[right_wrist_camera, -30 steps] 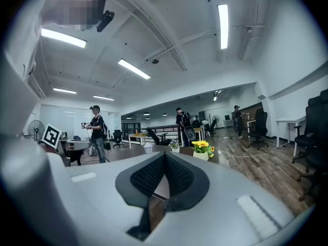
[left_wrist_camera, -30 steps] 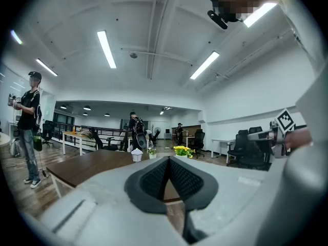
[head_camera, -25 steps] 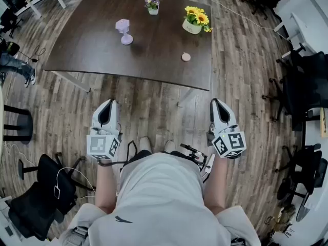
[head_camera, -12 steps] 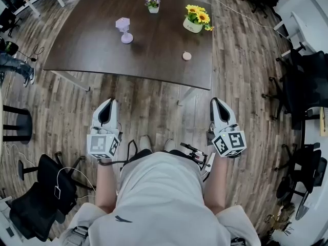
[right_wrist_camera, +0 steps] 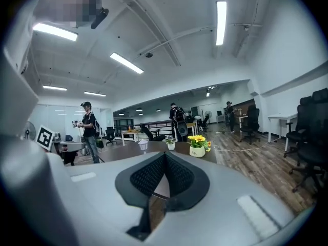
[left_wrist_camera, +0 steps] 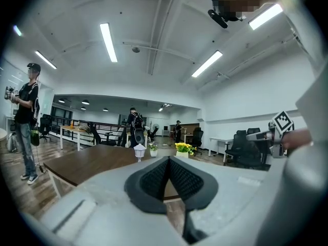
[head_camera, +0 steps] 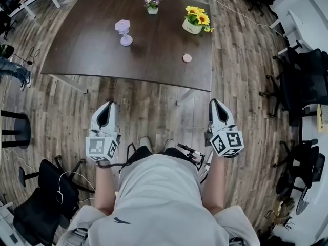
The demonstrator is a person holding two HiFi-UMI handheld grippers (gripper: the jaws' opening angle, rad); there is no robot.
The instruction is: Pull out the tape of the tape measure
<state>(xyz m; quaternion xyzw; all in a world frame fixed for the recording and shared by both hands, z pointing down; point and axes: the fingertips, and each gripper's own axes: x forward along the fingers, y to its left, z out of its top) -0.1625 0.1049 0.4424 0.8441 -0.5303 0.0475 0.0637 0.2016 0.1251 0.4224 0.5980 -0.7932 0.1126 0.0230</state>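
A small round pinkish tape measure (head_camera: pixel 187 58) lies near the front right of the dark brown table (head_camera: pixel 92 50). Both grippers are held low over the wooden floor, short of the table's front edge, well apart from the tape measure. My left gripper (head_camera: pixel 105 108) is shut and empty; its ribbed pads meet in the left gripper view (left_wrist_camera: pixel 168 162). My right gripper (head_camera: pixel 216 105) is also shut with nothing between its pads (right_wrist_camera: pixel 164 157). The tape measure does not show in either gripper view.
On the table stand a lilac lamp-shaped ornament (head_camera: pixel 123 32), a small pot of purple flowers (head_camera: pixel 150 4) and a pot of sunflowers (head_camera: pixel 196 20). Black office chairs (head_camera: pixel 302 81) crowd the right side, another chair (head_camera: pixel 46 199) stands at lower left. People stand in the room behind.
The head view has shifted slightly. Both grippers stay shut and in the same place before the table.
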